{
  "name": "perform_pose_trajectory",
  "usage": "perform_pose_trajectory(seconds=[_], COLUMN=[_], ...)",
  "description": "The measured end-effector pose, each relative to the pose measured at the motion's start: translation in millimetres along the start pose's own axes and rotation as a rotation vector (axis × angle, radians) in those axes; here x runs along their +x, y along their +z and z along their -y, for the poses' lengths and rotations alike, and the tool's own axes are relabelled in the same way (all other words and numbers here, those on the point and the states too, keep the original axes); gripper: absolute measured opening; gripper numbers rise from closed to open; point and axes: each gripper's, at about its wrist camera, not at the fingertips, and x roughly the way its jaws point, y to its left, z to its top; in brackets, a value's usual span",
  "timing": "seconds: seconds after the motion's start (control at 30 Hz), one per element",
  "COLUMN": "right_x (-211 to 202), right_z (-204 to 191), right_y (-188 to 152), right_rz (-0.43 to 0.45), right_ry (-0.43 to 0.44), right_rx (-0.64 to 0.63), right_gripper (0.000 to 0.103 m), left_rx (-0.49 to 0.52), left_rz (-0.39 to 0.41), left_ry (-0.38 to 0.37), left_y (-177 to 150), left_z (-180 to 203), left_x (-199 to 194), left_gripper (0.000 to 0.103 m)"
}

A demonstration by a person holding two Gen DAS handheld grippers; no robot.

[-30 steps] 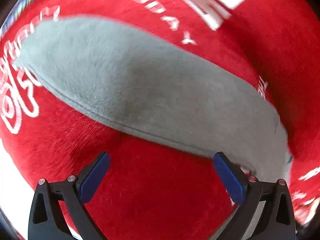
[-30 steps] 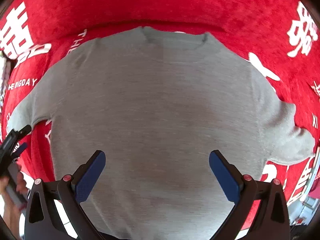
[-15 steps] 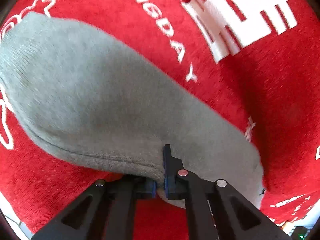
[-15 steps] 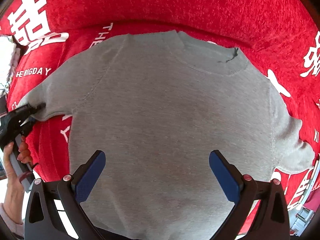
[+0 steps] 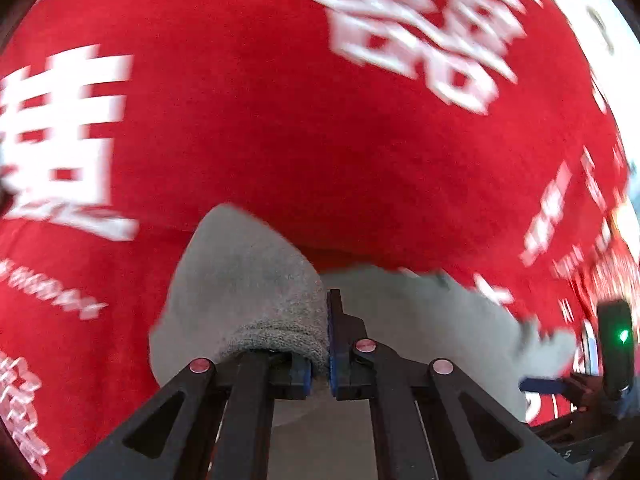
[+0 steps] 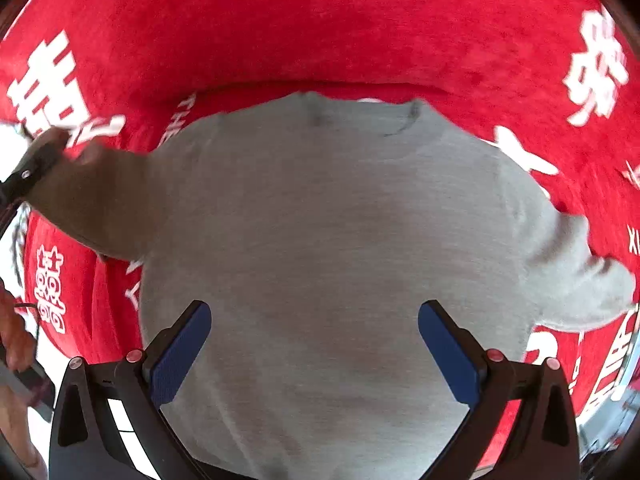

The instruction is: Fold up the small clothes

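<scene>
A small grey sweater [image 6: 328, 220] lies flat on the red cloth, neck at the far side. My left gripper [image 5: 320, 360] is shut on the cuff of the sweater's left sleeve [image 5: 256, 292] and holds it lifted off the cloth; the lifted sleeve [image 6: 100, 200] and the left gripper [image 6: 28, 172] show at the left edge of the right wrist view. My right gripper [image 6: 316, 348] is open and empty above the sweater's lower body. The right sleeve [image 6: 580, 280] lies flat at the right.
A red cloth with white characters [image 6: 320, 20] covers the table under the sweater. The right gripper's body with a green light [image 5: 618, 344] shows at the right of the left wrist view. A white table edge [image 6: 36, 360] shows at the lower left.
My left gripper closed on the left sleeve cuff and has lifted it up off the cloth. The right gripper has stayed open over the sweater body.
</scene>
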Motion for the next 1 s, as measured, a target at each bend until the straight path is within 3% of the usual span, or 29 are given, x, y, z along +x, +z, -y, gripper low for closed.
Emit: perform_pose_trajectory(seconds=[0.13,0.3,0.33,0.37,0.43,0.53,0.63,0.83,0.93,1.0], right_x=[4,16,18,19,19,13,4,11,40,60], right_z=[45,88,93,97,100,94,70,-45,-92,-107], right_y=[-7,-21,-23,-25,-28,-24,-10,25,29,33], right_rz=[-0.008,-0.032,-0.035,-0.038,-0.036,-0.013,0.042,0.143,0.144,0.122], right_ry=[-0.005,-0.018,-0.018,-0.02,-0.024,-0.036,-0.032,-0.034,-0.103,-0.146], right_rx=[0.105,0.185,0.193,0.198,0.193,0.155,0.076,-0.316,-0.488,-0.533], right_gripper=[0.103,0.103,0.103,0.103,0.103,0.103,0.103,0.103,0.103,0.103], left_rx=[0.095,0.211,0.228,0.233,0.222,0.226,0.153,-0.157,-0.224,-0.206], left_rz=[-0.164,-0.289,-0.306,-0.318,-0.3,-0.244,-0.178,-0.288,-0.303,-0.306], left_ry=[-0.063,0.035,0.067,0.088,0.119,0.163,0.268,0.395,0.372,0.395], left_y=[-21,-55,-60,-61,-61,-56,-53,-71,-78,-84], left_z=[59,88,89,88,85,74,33,-74,-85,-86], left_x=[61,99,101,103,93,59,21,11,27,36], left_gripper=[0.006,0.009,0.024,0.064,0.098,0.098,0.098,0.098,0.098,0.098])
